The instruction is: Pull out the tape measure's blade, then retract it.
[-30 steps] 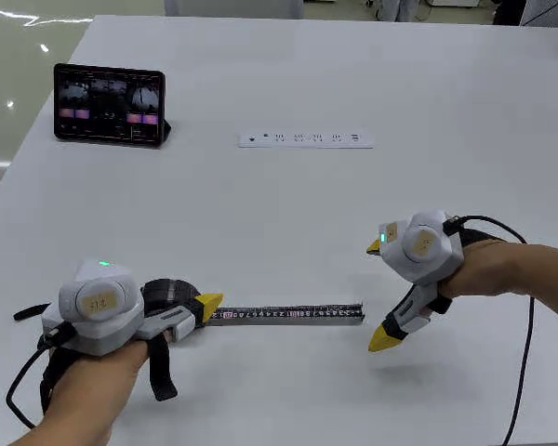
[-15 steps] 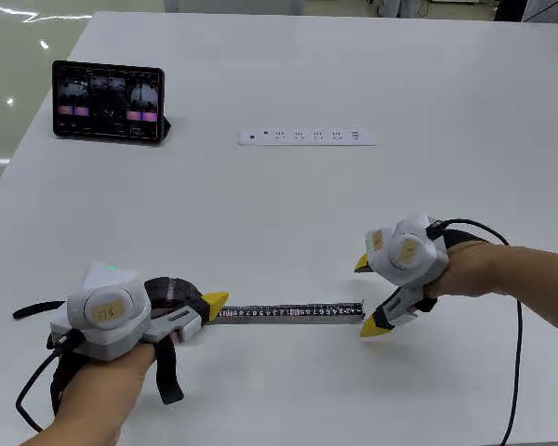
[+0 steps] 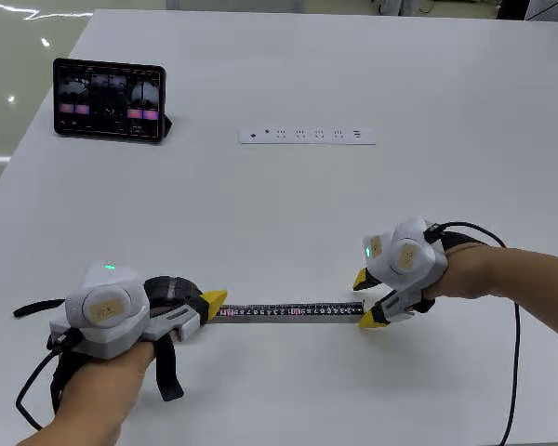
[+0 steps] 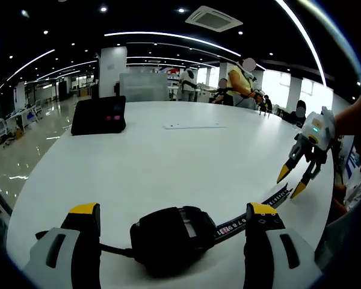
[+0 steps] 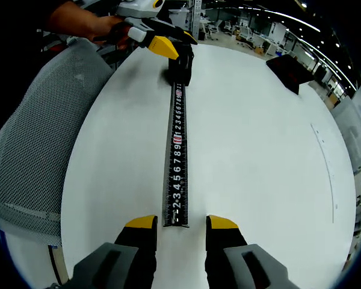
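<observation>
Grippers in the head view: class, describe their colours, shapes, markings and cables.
The left gripper and right gripper match: rounded white housings with a tan round sticker and green light, dark grey jaws tipped yellow. A black cable trails from each. Black straps hang from the left.

Lighting — bright, even, from ceiling strips (image 4: 168,35). Glare on floor (image 3: 9,56); faint soft shadow under right gripper (image 3: 365,300) on table (image 3: 288,214). Sharp centres; both gripper views bow at edges.

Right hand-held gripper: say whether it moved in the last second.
Yes. The right hand-held gripper came left to the tip of the blade, which stayed put; its open jaws now flank that tip.
</observation>
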`<state>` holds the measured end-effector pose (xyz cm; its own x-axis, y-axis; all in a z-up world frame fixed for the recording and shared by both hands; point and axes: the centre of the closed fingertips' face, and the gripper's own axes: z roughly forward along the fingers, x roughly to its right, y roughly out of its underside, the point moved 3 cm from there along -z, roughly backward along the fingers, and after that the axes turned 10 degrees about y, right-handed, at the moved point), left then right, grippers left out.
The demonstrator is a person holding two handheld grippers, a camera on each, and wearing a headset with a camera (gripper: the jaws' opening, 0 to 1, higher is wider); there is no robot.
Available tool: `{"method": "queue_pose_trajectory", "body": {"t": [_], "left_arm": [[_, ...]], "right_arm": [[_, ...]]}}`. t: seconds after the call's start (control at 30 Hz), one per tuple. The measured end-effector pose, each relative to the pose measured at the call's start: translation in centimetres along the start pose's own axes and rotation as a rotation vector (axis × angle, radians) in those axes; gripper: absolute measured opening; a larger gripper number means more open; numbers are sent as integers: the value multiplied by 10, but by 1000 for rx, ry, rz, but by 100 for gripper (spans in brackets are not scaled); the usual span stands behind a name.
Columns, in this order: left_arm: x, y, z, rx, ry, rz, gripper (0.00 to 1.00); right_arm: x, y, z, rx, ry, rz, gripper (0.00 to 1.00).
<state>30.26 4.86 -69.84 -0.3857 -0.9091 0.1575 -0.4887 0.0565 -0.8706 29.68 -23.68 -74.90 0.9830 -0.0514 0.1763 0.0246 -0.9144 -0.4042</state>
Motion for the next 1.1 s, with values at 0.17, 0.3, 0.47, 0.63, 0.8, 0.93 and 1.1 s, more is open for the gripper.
{"method": "queue_pose_trajectory", "body": {"t": [0.17,0.3,0.47,0.63,0.8,0.93,1.1], "left_arm": [[0,0,0,0,1,-2,99],[0,0,1,1,1,-4,99],[-2,-2,1,6,-12,4,99],[-2,-1,1,6,-10,-1,99],[-5,4,2,0,-32,-12,97],[-3,6,3,-4,-36,-24,94],[-2,11,4,-14,-43,-56,83]], "right_arm": [[-2,2,0,-7,-8,-8,19],[-3,2,1,-9,-6,-10,16],[-4,2,3,-10,-7,-5,13],[-4,3,3,-8,-6,10,12],[-4,1,3,-28,0,28,12],[-4,1,4,-49,-4,36,11],[-4,0,4,-74,0,55,11]]}}
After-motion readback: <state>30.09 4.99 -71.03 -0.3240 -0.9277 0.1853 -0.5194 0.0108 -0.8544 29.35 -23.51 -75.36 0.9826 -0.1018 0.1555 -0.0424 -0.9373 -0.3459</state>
